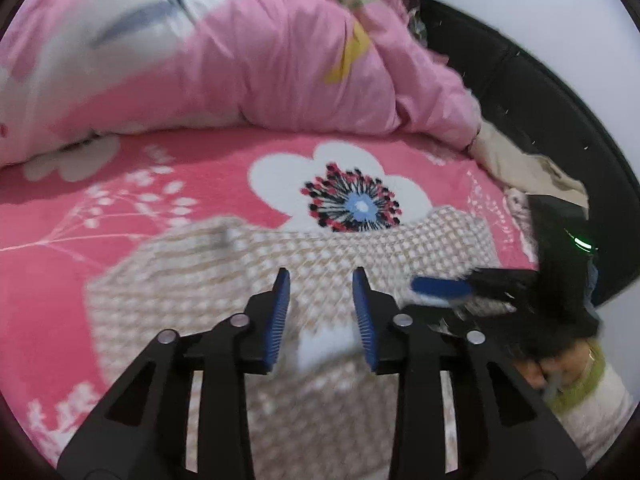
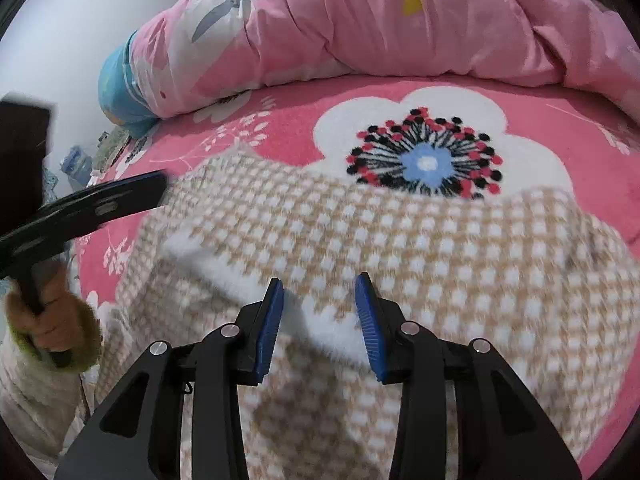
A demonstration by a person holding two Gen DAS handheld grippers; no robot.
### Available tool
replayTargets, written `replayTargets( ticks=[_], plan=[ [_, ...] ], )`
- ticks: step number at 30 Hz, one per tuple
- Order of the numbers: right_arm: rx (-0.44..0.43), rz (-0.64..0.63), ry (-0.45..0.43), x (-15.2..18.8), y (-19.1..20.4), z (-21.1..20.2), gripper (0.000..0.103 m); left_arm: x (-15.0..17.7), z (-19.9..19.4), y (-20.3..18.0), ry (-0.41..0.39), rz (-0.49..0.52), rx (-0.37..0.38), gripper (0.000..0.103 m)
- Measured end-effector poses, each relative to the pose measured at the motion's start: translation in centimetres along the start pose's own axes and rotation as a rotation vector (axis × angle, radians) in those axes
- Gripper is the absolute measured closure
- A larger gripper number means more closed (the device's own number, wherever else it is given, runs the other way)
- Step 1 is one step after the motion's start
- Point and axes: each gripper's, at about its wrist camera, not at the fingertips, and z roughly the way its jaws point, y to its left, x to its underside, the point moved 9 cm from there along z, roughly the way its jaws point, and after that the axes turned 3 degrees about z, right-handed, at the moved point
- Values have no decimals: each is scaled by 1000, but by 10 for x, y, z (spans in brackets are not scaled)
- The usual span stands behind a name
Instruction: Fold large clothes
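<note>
Altogether, the stock counts two grippers, one checked garment, one blanket, one quilt and one person's two sleeved hands.

Item: checked garment (image 2: 400, 248), one. Fleecy cloth in a small beige-and-white check, with a plain white fluffy inner face (image 2: 240, 280) turned out along a fold. It lies partly folded and rumpled on the near part of the blanket, its far edge overlapping the big white flower.

Item: blanket (image 1: 120, 216), one. Plush, deep pink, printed with white sprigs and one large white flower (image 1: 340, 184) whose centre is blue, ringed by black and red dots. It covers the bed.

Item: quilt (image 1: 260, 60), one. Puffy, pale pink cotton with white, grey and yellow print, heaped along the far side of the blanket.

Item: left gripper (image 1: 322, 312), one. Black linkage, two blue ribbed pads, jaws parted above the garment with nothing pinched between them.

Item: right gripper (image 2: 320, 320), one. Same build, jaws parted over the white fold, the pads clear of the cloth as far as the blur allows.

Item: hands, two. Each grips a handle and wears a cream fleece sleeve with a green cuff: left hand (image 2: 52, 320), right hand (image 1: 560, 364).
</note>
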Motion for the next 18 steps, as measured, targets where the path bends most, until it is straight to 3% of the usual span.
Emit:
replayTargets(
  ticks=[3, 8, 11, 14, 15, 18],
  plan=[
    [-5, 13, 33, 6, -6, -25, 65, 15, 43, 7, 120, 7, -87, 70],
    [115, 19, -123, -30, -47, -80, 65, 23, 42, 7, 85, 72, -103, 70],
    [107, 47, -141, -48, -63, -66, 65, 26, 43, 9, 71, 64, -92, 70],
    [178, 51, -11, -29, -90, -16, 65, 25, 43, 11, 67, 44, -74, 70],
    [163, 71, 3, -22, -97, -7, 65, 25, 41, 11, 66, 41, -65, 70],
    [110, 129, -27, -16, -105, -24, 66, 25, 38, 12, 61, 46, -45, 70]
  ],
)
